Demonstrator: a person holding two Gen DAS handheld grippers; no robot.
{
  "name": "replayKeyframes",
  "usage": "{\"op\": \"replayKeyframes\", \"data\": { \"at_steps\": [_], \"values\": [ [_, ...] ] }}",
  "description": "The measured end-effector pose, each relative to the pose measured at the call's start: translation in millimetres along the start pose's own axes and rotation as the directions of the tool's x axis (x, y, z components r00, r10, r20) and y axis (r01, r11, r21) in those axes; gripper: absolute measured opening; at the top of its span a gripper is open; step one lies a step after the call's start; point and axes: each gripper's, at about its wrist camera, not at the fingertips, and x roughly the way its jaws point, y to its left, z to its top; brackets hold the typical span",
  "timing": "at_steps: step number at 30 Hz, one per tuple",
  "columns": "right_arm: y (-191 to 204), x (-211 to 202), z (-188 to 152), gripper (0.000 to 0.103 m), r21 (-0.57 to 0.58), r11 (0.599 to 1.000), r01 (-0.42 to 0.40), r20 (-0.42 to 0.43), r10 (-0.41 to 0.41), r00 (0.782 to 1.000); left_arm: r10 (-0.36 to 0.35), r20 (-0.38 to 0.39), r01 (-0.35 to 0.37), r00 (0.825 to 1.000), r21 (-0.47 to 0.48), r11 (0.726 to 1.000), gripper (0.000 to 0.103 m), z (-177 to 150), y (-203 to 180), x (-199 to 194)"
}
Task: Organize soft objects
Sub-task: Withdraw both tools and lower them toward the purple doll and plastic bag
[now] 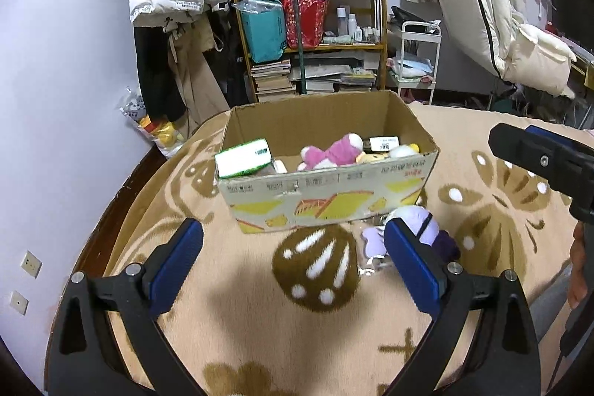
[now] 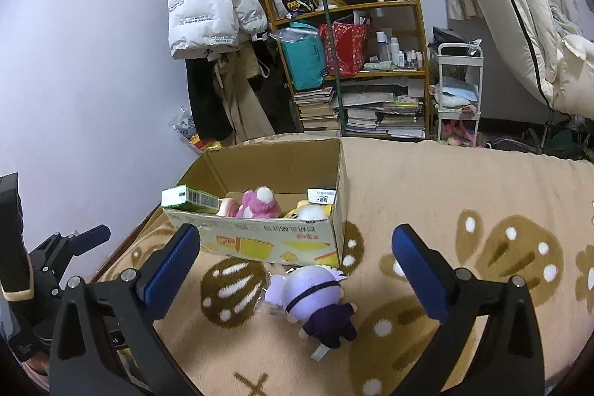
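An open cardboard box [image 1: 326, 195] [image 2: 267, 236] stands on the tan patterned blanket [image 1: 282, 329]. Inside it lie a pink and white plush [image 1: 332, 153] [image 2: 260, 203], a yellow plush [image 1: 393, 153] [image 2: 310, 210] and a green and white carton [image 1: 243, 158] [image 2: 189, 198]. A small lilac-haired doll in dark clothes [image 2: 319, 299] [image 1: 427, 229] lies on the blanket just in front of the box. My right gripper [image 2: 297, 244] is open, wide, a little short of the doll. My left gripper [image 1: 293, 240] is open with nothing between its pads; the doll is partly hidden behind its right finger [image 1: 412, 266].
Beyond the bed stand a wooden shelf [image 2: 371, 69] with bags, bottles and stacked books, hanging coats [image 2: 211, 10] and a white trolley [image 2: 458, 91]. A leaning mattress and bedding [image 1: 490, 6] fill the right. A bag of toys [image 1: 156, 128] sits by the wall.
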Motion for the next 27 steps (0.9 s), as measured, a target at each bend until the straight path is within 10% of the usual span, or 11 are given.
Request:
{"op": "replayKeyframes", "data": {
  "at_steps": [27],
  "values": [
    [-18.1, 58.5, -16.5, 0.103, 0.02, 0.998, 0.063, -0.161, -0.059, 0.985, -0.086, -0.164, 0.079, 0.983, -0.051, 0.996, 0.097, -6.5, -5.9, 67.5]
  ]
}}
